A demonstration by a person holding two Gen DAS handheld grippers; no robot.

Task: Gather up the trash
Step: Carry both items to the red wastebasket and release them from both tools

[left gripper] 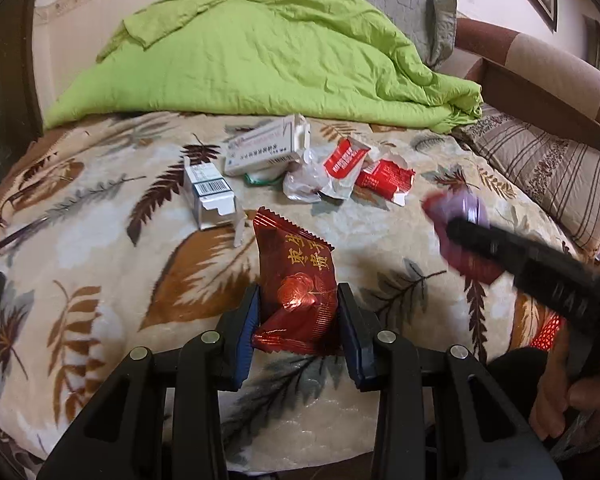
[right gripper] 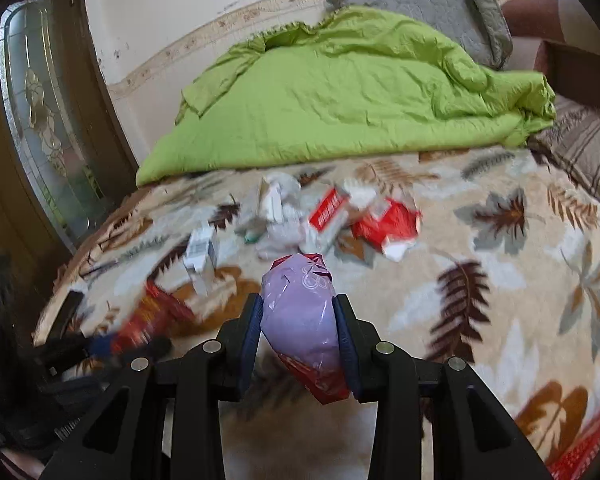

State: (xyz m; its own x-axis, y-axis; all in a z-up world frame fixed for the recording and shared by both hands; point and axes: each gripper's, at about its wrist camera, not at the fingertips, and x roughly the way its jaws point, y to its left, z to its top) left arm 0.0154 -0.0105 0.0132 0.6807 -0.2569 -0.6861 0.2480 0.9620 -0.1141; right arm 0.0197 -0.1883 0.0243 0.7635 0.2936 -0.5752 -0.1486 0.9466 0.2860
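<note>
My left gripper (left gripper: 299, 304) is shut on a dark red snack wrapper (left gripper: 294, 280) with gold lettering, held over the leaf-patterned blanket (left gripper: 100, 280). My right gripper (right gripper: 299, 312) is shut on a lilac and red plastic packet (right gripper: 300, 312); in the left wrist view the same packet (left gripper: 460, 216) and gripper show blurred at the right. Further back on the bed lie more trash: a small white and blue carton (left gripper: 210, 196), a white medicine box (left gripper: 260, 148), a crumpled clear bag (left gripper: 304, 184) and torn red and white wrappers (left gripper: 364, 168).
A green quilt (left gripper: 260, 56) is heaped across the back of the bed with a grey pillow (left gripper: 412, 4) behind it. A striped pillow (left gripper: 540, 172) lies at the right. A wooden door with patterned glass (right gripper: 40, 120) stands left of the bed. A hand (left gripper: 556, 392) shows at lower right.
</note>
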